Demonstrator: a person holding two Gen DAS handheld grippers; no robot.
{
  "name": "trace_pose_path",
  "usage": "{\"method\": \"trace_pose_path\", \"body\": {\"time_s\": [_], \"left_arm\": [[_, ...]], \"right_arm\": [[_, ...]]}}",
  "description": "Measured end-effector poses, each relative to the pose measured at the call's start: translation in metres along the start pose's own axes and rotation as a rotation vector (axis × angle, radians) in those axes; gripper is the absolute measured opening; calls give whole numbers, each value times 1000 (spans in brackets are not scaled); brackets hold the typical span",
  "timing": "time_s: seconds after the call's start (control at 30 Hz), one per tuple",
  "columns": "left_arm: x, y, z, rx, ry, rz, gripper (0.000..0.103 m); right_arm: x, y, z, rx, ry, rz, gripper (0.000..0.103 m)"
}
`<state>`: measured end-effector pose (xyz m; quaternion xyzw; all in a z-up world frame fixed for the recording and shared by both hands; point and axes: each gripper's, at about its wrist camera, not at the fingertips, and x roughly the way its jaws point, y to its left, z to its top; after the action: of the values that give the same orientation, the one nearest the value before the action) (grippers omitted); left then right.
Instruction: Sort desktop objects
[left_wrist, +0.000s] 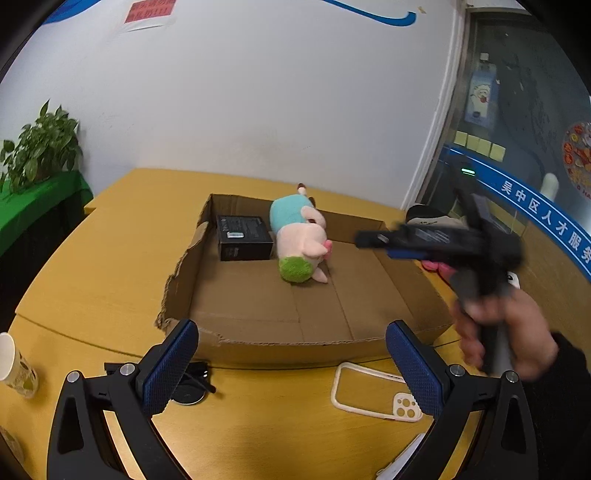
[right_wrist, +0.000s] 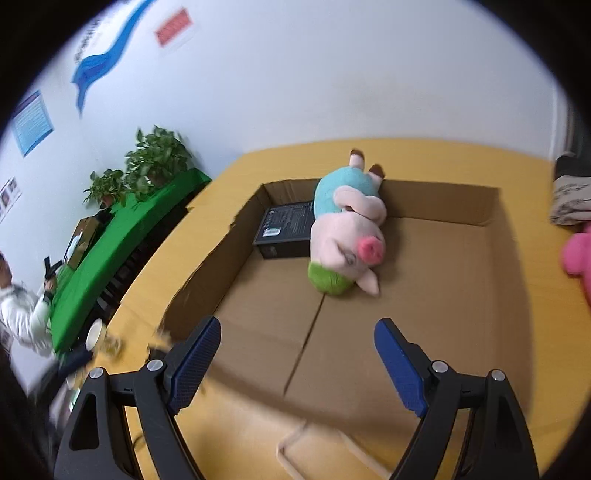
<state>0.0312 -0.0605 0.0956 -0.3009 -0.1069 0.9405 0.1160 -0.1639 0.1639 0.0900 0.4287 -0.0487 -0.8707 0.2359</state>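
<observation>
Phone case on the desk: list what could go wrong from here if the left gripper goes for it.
1. The phone case lies flat on the desk, so the open left gripper may slide over it instead of pinching it.
2. The right gripper is blurred close beside the box; the two tools could bump.
3. The paper cup sits at the left edge and could tip if an arm swings wide.

White wall (left_wrist: 258, 92) behind w/ blue swoosh graphic (right_wrist: 107, 59) and red notice (left_wrist: 149, 13). Yellow-wood desk (left_wrist: 110, 258) fills foreground. Left: side table under green cloth (right_wrist: 147, 218) carrying potted plants (left_wrist: 40, 147). Right: dark glass partition (left_wrist: 524, 92) w/ blue band of white Chinese lettering, row of yellow sticky notes (left_wrist: 480, 144), poster. Lighting even, diffuse.
</observation>
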Motion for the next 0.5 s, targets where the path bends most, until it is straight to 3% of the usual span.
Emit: {"method": "trace_pose_path", "body": {"time_s": [0.13, 0.27, 0.3, 0.5], "left_arm": [[-2, 15, -6, -30, 4, 1, 103], [-1, 25, -10, -31, 15, 6, 103], [-1, 27, -10, -30, 15, 6, 103], [8, 35, -13, -65, 34, -10, 103]], "right_arm": [[83, -17, 44, 20, 110, -24, 85], [140, -32, 55, 21, 192, -105, 81], [145, -34, 54, 22, 196, -116, 80], [131, -36, 42, 24, 170, -143, 48]]}}
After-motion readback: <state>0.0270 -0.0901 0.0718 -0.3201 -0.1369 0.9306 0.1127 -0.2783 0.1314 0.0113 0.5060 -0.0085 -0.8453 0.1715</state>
